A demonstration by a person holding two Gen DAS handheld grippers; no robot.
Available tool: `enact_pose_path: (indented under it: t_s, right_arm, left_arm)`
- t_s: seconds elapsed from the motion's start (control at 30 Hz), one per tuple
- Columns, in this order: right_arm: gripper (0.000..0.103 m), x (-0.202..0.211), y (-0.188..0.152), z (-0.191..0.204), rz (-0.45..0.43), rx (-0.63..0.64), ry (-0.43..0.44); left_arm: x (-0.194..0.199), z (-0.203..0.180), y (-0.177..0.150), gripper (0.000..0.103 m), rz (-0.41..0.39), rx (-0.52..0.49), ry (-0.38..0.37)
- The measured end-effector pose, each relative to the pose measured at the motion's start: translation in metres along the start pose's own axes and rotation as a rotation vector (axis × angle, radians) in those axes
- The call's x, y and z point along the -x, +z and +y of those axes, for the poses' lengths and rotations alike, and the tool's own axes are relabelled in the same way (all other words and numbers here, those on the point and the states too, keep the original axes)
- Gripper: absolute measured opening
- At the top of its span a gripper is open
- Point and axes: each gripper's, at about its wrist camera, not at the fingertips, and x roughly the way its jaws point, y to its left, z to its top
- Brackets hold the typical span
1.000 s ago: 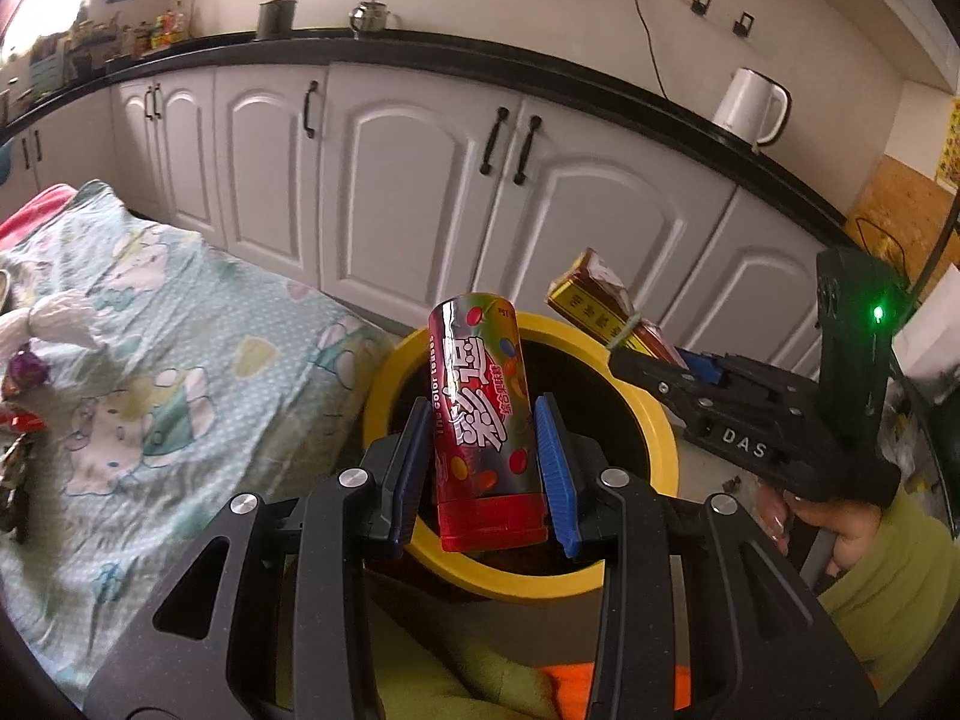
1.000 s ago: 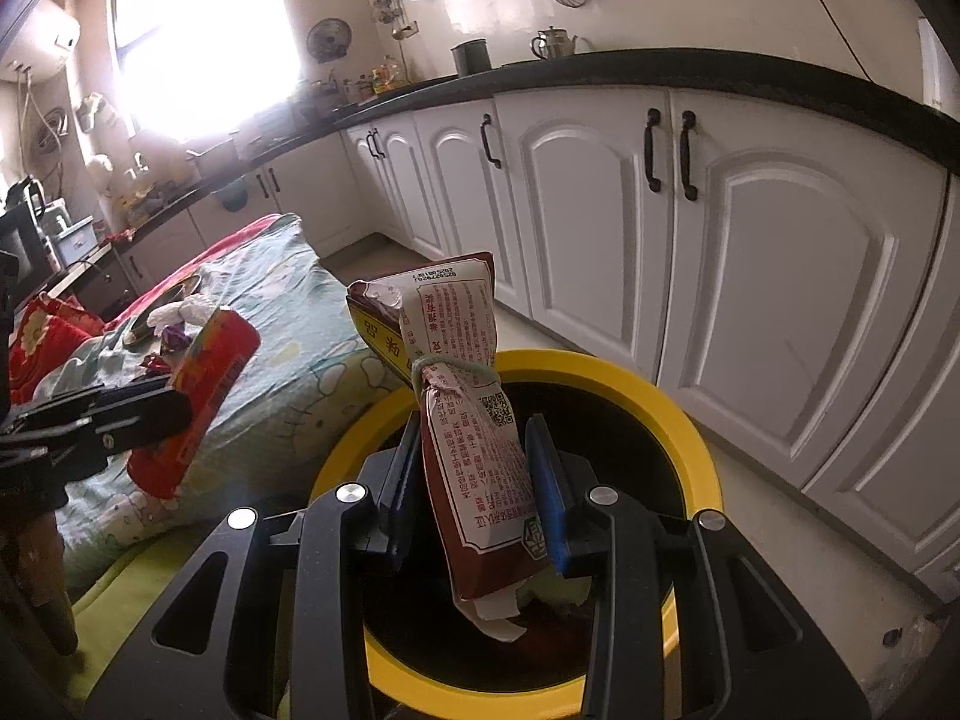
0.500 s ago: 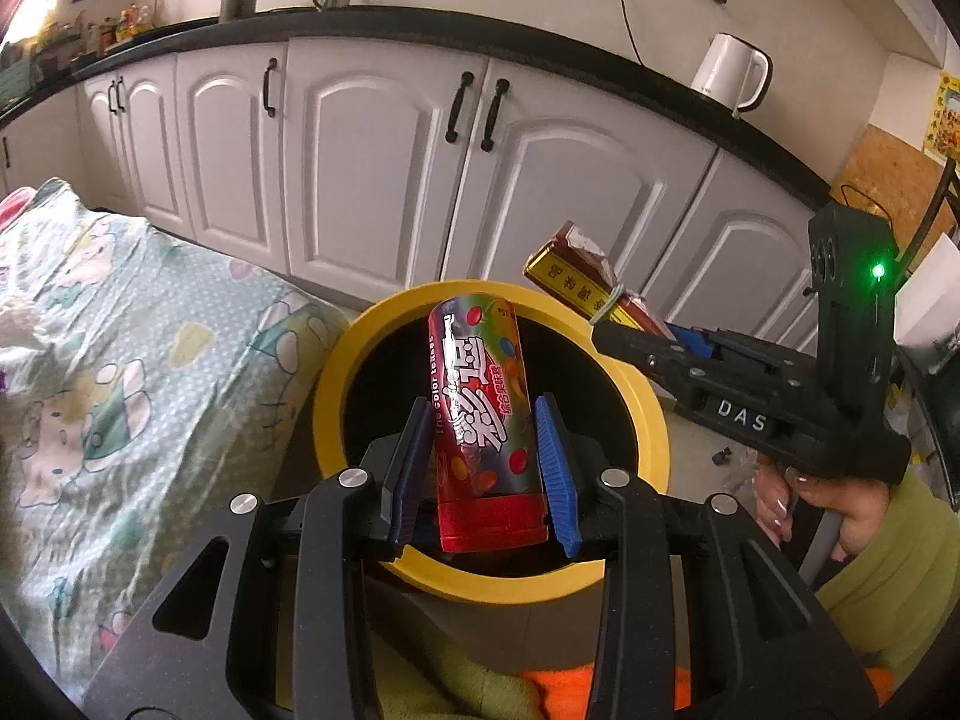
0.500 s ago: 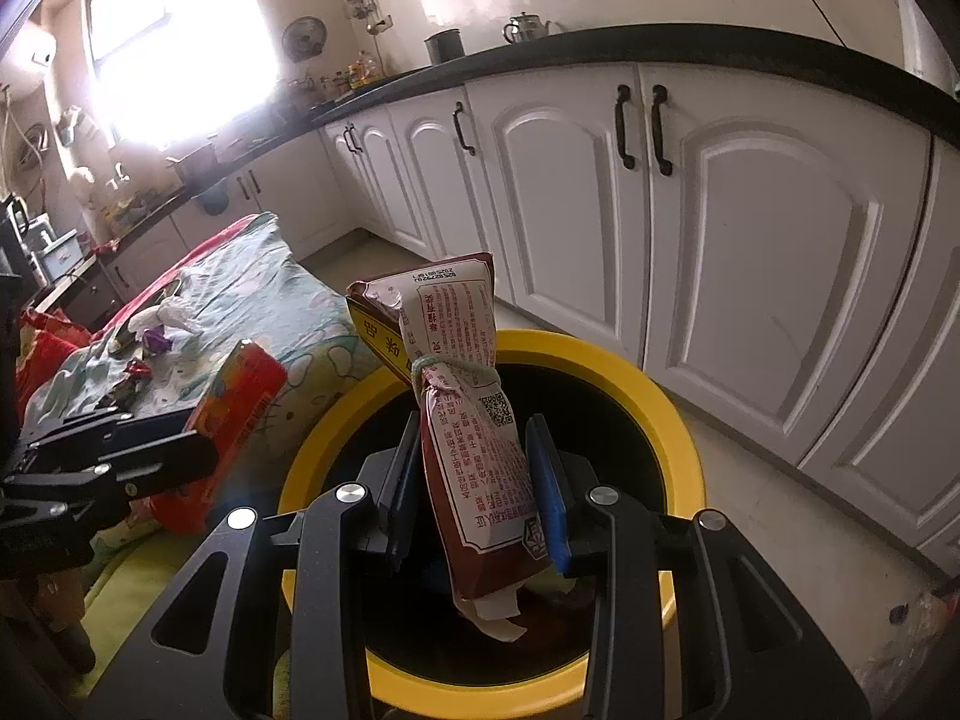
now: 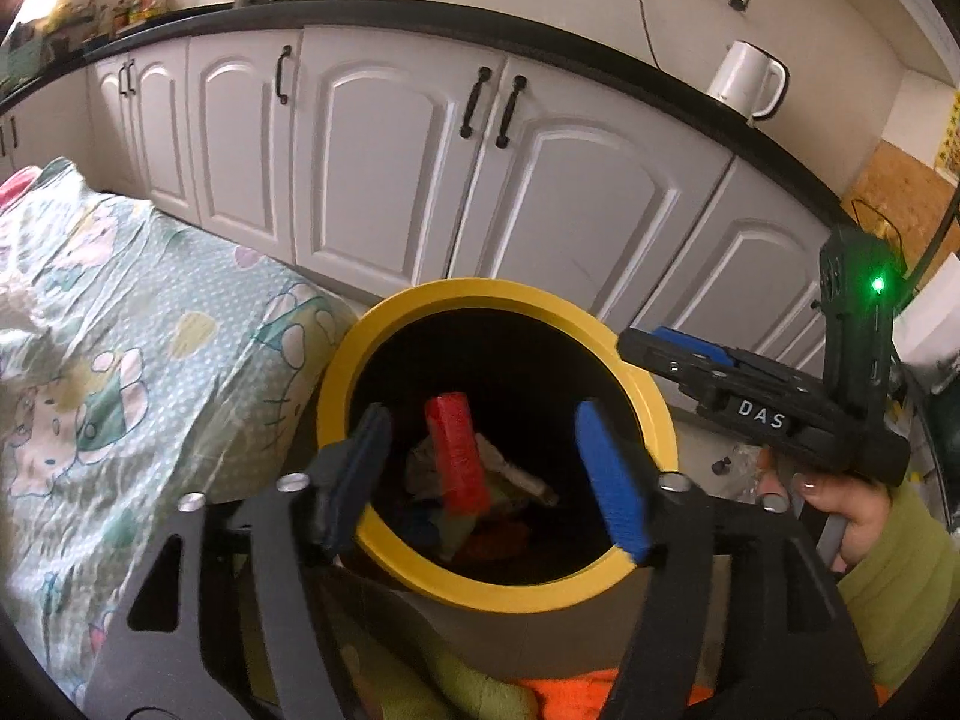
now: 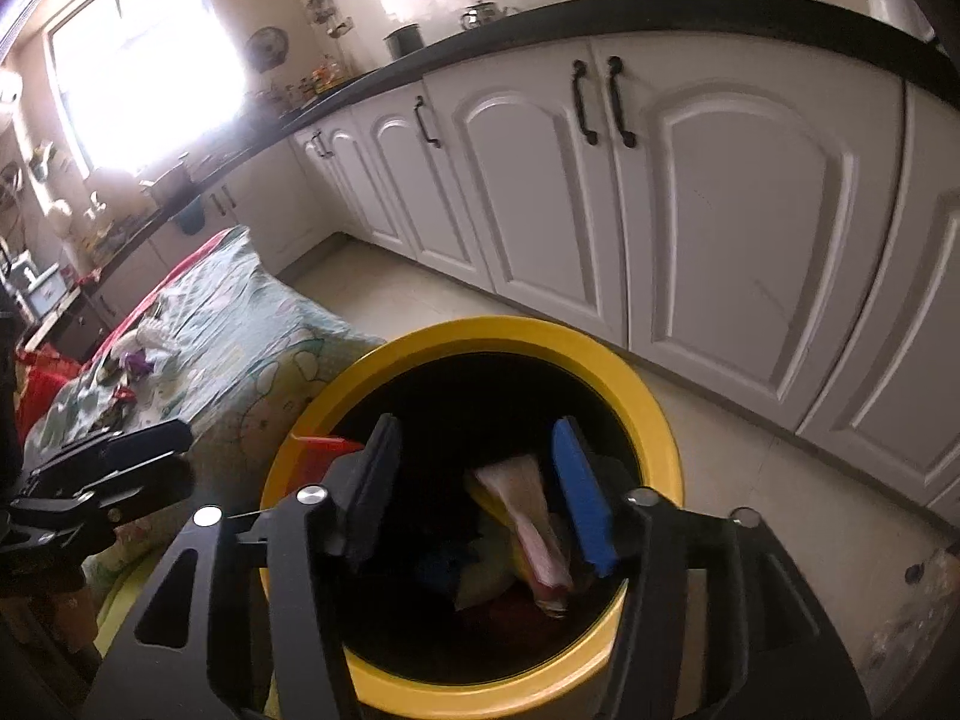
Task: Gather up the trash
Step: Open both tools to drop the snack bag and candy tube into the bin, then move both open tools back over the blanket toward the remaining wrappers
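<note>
— The jaws?
— Both have just been opening; left gripper [image 5: 486,474] and right gripper [image 6: 474,489] stand spread and empty, tilted down over the yellow bin [image 5: 420,306] at lower centre.
— The trash?
— Held a second ago; now the red candy tube [image 5: 457,450] and snack packet [image 6: 531,525] lie inside.

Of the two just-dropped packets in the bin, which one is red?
The red candy tube, standing upright mid-bin; the other, a snack bag, is pale pink and yellow.

Both tools point steeply downward, side by side. The left tool [image 5: 480,474] has just been opening, its jaws wide apart with nothing pressed between them. The right tool [image 6: 474,498], held in a green-sleeved hand [image 5: 840,498], has likewise just been opening and grips nothing.
</note>
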Motion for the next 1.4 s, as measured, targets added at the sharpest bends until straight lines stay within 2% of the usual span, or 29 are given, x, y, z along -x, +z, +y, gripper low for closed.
enact_pose_path:
  t_s: [0.2,0.9,1.07,1.4]
  right_arm:
    - [0.058,0.003,0.001,-0.006,-0.012,-0.033,-0.012]
    - [0.079,0.025,0.015,0.035,-0.086,0.048,-0.005]
    - [0.084,0.029,0.019,0.056,-0.097,0.075,0.027]
    - [0.086,0.028,0.027,0.099,-0.093,0.13,0.096]
  left_arm:
    - [0.012,0.01,0.001,0.091,-0.03,0.043,0.018]
    - [0.061,0.035,-0.002,0.092,-0.151,0.07,0.139]
    - [0.073,0.043,-0.004,0.092,-0.177,0.077,0.176]
    - [0.107,0.067,-0.008,0.092,-0.253,0.128,0.255]
